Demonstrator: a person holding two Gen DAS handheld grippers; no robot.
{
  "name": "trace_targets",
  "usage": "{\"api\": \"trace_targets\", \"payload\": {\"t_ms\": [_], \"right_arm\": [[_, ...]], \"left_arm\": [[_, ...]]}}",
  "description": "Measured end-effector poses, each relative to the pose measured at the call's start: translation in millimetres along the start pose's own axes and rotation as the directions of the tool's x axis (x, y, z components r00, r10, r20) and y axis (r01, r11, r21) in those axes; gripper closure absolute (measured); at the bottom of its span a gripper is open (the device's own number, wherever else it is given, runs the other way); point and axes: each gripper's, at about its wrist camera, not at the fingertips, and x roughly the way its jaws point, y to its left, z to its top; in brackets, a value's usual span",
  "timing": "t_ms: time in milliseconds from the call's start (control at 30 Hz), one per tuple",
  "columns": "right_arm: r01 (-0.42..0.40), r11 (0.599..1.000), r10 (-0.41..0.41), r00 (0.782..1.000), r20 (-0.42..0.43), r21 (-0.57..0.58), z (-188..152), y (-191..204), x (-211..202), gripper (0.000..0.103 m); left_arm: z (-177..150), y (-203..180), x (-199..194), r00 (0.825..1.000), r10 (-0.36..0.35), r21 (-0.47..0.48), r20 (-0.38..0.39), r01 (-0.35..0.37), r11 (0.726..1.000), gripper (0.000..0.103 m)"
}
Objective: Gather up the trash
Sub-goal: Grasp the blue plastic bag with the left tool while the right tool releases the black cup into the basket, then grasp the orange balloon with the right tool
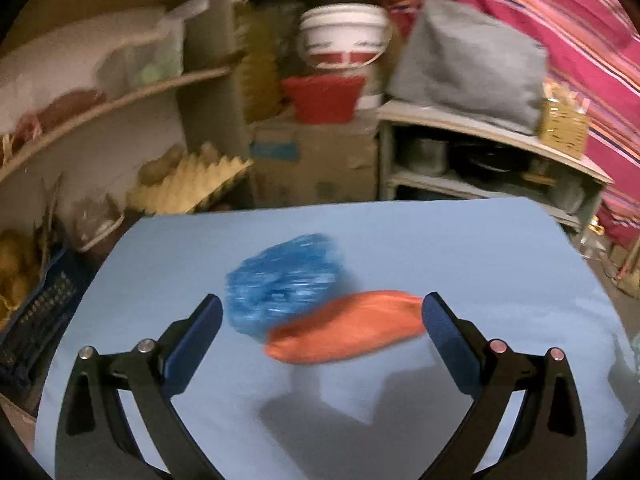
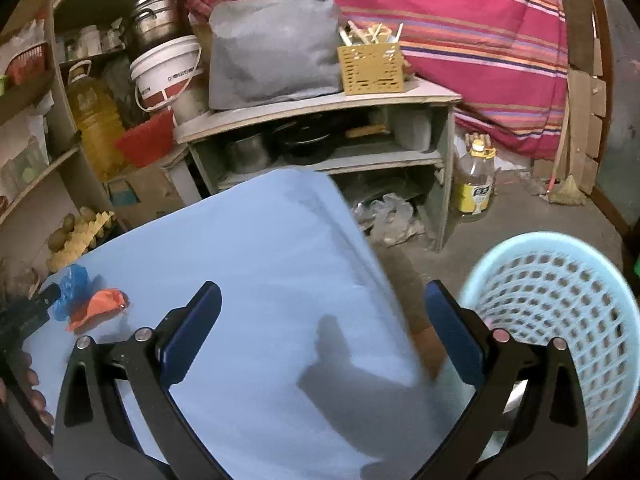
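The left gripper (image 1: 322, 316) hangs with its jaws spread wide and nothing between them, poised above two pieces of trash on the blue table (image 1: 460, 240): a crumpled blue plastic wrapper (image 1: 286, 280) lying just ahead of its left finger, and an orange wrapper (image 1: 348, 334) lying across the gap, its far end close beside the right finger's pad (image 1: 440, 328). The two pieces touch or overlap; motion blur hides which lies on top. The right gripper (image 2: 323, 316) is likewise released and empty, held over the table's near right corner, with the pale blue perforated basket (image 2: 560, 300) standing on the floor just to its right, beyond the table's edge. From that view both wrappers sit well off to the left, with the left gripper's dark finger beside them.

By the look of it, the step in hand is the approach to a pickup by the left gripper. The next move likely calls for lowering the spread jaws around one wrapper, probably the orange one nearest the gap, closing gently on the thin crinkly material, then carrying it rightward to the basket
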Motion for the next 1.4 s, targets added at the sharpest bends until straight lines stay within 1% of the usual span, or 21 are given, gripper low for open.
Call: {"api": "trace_targets", "payload": {"t_ms": [67, 133, 167, 267, 333, 400, 433, 500, 533, 567, 600, 633, 700, 733, 867, 1000, 1067, 1167, 1267, 1333, 1400], "right_arm": [[0.02, 1.0, -0.02, 1.0, -0.003, -0.003, -0.2, 17.6, 10.0, 0.004], [0.081, 0.996, -0.081, 0.997, 0.01, -0.027, -2.6, 35.3, 17.4, 0.004], [0.095, 0.994, -0.095, 0.995, 0.011, -0.047, -3.9, 43.0, 20.8, 0.004], [0.089, 0.99, -0.089, 0.996, 0.0, -0.105, -7.0, 57.8, 29.8, 0.004], [0.087, 0.986, -0.089, 0.996, -0.007, -0.141, -8.2, 62.6, 33.6, 0.004], [0.062, 0.982, -0.068, 0.997, -0.026, -0.177, -9.0, 67.7, 38.1, 0.004], [0.039, 0.983, -0.047, 0.998, -0.04, -0.182, -8.9, 70.1, 40.8, 0.004], [-0.003, 0.986, -0.008, 0.998, -0.065, -0.166, -9.7, 72.6, 44.3, 0.004], [-0.029, 0.987, 0.017, 0.996, -0.082, -0.155, -10.3, 74.2, 47.0, 0.004], [-0.062, 0.987, 0.047, 0.994, -0.103, -0.146, -11.8, 77.5, 49.9, 0.004], [-0.077, 0.986, 0.061, 0.992, -0.11, -0.146, -12.7, 80.3, 50.2, 0.004], [-0.091, 0.984, 0.074, 0.991, -0.114, -0.151, -13.8, 84.5, 51.0, 0.004], [-0.11, 0.978, 0.09, 0.989, -0.114, -0.18, -16.3, 96.9, 51.2, 0.004], [-0.116, 0.972, 0.094, 0.989, -0.115, -0.202, -18.0, 105.1, 50.9, 0.004], [-0.16, 0.959, 0.134, 0.983, -0.125, -0.232, -20.9, 134.0, 54.1, 0.004], [-0.225, 0.938, 0.186, 0.969, -0.164, -0.262, -17.2, 178.9, 67.7, 0.004], [-0.263, 0.922, 0.21, 0.956, -0.203, -0.284, -17.6, 204.1, 79.4, 0.004], [-0.281, 0.901, 0.203, 0.946, -0.252, -0.331, -21.4, 232.7, 98.8, 0.004], [-0.281, 0.894, 0.182, 0.94, -0.289, -0.349, -24.6, 246.0, 118.4, 0.004], [-0.286, 0.894, 0.177, 0.933, -0.315, -0.344, -27.8, 251.8, 126.3, 0.005], [-0.305, 0.895, 0.19, 0.921, -0.339, -0.327, -30.2, 256.0, 131.9, 0.005]], "left_arm": [[-0.3, 14.4, 16.3, 0.999, 0.015, -0.013, -0.03, -0.016, 1.0, 0.006], [-1.5, 23.2, 28.9, 0.998, 0.017, -0.017, -0.054, -0.018, 1.0, 0.006], [-1.7, 25.3, 34.8, 0.998, 0.011, -0.013, -0.063, -0.011, 1.0, 0.006], [-0.7, 26.1, 47.7, 0.998, 0.01, 0.015, -0.065, -0.009, 1.0, 0.006], [1.7, 23.9, 54.7, 0.998, -0.009, 0.044, -0.065, 0.012, 0.999, 0.006], [4.5, 22.7, 60.5, 0.998, -0.021, 0.06, -0.059, 0.025, 0.998, 0.009], [5.7, 23.3, 63.9, 0.998, -0.033, 0.06, -0.062, 0.036, 0.998, 0.012], [9.0, 23.5, 74.6, 0.992, -0.078, 0.057, -0.098, 0.084, 0.995, 0.036], [9.4, 23.8, 80.4, 0.989, -0.094, 0.056, -0.118, 0.101, 0.993, 0.041], [9.7, 24.2, 85.0, 0.986, -0.102, 0.058, -0.131, 0.111, 0.992, 0.052], [9.9, 24.7, 86.9, 0.985, -0.108, 0.057, -0.135, 0.116, 0.992, 0.063], [10.1, 27.2, 88.1, 0.983, -0.117, 0.05, -0.141, 0.125, 0.991, 0.066], [11.6, 34.5, 86.0, 0.977, -0.153, 0.022, -0.152, 0.158, 0.987, 0.078], [12.7, 38.2, 83.1, 0.975, -0.161, 0.017, -0.154, 0.166, 0.986, 0.08], [15.6, 62.7, 55.9, 0.987, -0.111, 0.032, -0.118, 0.115, 0.993, 0.083], [9.0, 93.6, 19.3, 0.992, -0.079, -0.029, -0.101, 0.076, 0.997, 0.083], [4.8, 101.6, -0.8, 0.996, -0.029, -0.023, -0.088, 0.027, 0.999, 0.083], [-7.1, 118.0, -38.5, 0.998, 0.022, -0.045, -0.061, -0.025, 0.999, 0.083], [-19.2, 134.6, -56.7, 0.998, -0.004, -0.108, -0.057, -0.002, 0.994, 0.083], [-21.8, 134.4, -56.1, 0.998, 0.011, -0.087, -0.063, -0.017, 0.996, 0.083], [-22.1, 132.3, -53.0, 0.998, 0.019, -0.065, -0.062, -0.023, 0.998, 0.083]]}}
